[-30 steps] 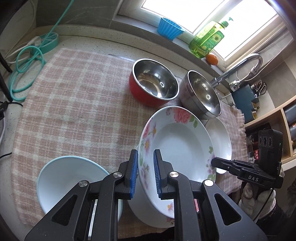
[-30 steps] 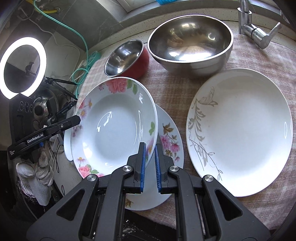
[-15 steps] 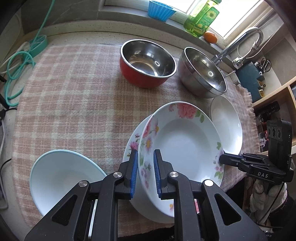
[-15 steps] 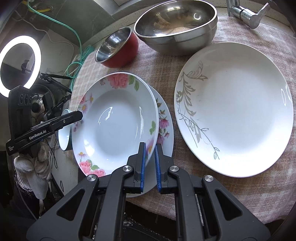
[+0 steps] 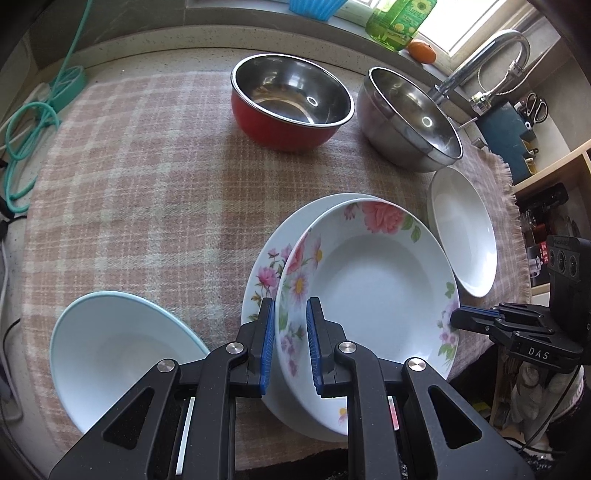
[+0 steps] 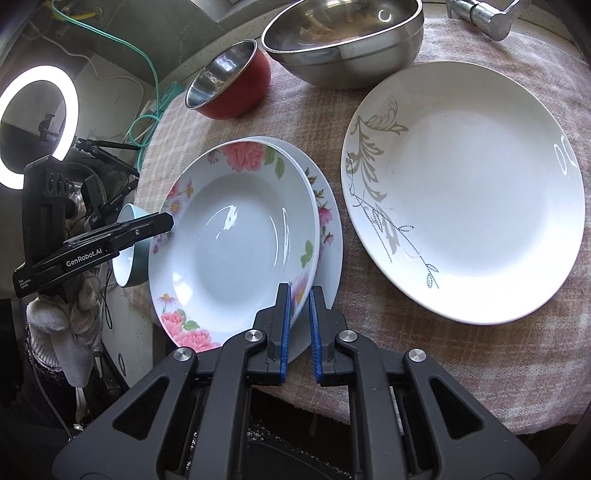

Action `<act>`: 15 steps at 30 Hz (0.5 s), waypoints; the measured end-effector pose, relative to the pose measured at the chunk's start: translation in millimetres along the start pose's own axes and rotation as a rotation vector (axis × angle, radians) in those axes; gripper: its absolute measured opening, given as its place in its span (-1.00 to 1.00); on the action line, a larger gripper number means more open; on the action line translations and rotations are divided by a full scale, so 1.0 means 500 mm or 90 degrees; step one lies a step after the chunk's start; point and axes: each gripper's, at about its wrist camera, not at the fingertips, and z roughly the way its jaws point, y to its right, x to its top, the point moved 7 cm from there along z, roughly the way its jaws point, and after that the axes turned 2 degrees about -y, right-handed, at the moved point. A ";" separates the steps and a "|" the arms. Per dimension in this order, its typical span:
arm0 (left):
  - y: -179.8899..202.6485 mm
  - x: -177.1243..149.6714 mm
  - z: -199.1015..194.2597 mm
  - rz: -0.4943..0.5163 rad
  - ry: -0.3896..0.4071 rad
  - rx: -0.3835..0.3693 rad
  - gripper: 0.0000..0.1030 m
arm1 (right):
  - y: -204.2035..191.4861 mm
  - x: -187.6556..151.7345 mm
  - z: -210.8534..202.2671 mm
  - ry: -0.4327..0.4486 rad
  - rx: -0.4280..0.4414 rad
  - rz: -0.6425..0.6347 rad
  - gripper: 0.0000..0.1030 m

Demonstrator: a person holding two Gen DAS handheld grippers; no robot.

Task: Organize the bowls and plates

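I hold a deep floral plate (image 5: 369, 280) (image 6: 236, 243) by opposite rims. My left gripper (image 5: 290, 301) (image 6: 168, 221) is shut on its near-left rim, and my right gripper (image 6: 297, 286) (image 5: 458, 317) is shut on the other rim. The plate hangs slightly tilted just over a second floral plate (image 5: 266, 266) (image 6: 328, 221) that lies on the plaid cloth (image 5: 147, 166). A white plate with a grey leaf pattern (image 6: 469, 192) (image 5: 461, 229) lies to the right. A red bowl (image 5: 291, 103) and a steel bowl (image 5: 410, 114) stand behind. A pale blue bowl (image 5: 118, 350) sits at the near left.
A faucet (image 5: 480, 59) rises behind the steel bowl. A green soap bottle (image 5: 399, 22), an orange (image 5: 421, 50) and a blue cup (image 5: 317, 5) line the window sill. A teal hose (image 5: 29, 122) lies at the far left, a ring light (image 6: 37, 122) beyond the counter edge.
Both grippers have sunk with the deep floral plate. It now hangs lower and more squarely over the floral plate on the cloth. Both grips are unchanged.
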 end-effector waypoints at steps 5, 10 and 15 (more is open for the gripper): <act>-0.005 -0.004 0.008 -0.003 -0.007 0.007 -0.71 | -0.002 -0.004 0.007 -0.006 0.000 -0.004 -0.80; -0.009 -0.002 0.005 -0.002 -0.004 0.011 -0.71 | -0.007 -0.003 0.009 -0.003 -0.003 -0.010 -0.80; -0.007 -0.001 0.006 0.002 -0.005 0.012 -0.69 | -0.010 -0.007 0.010 -0.007 -0.008 -0.019 -0.77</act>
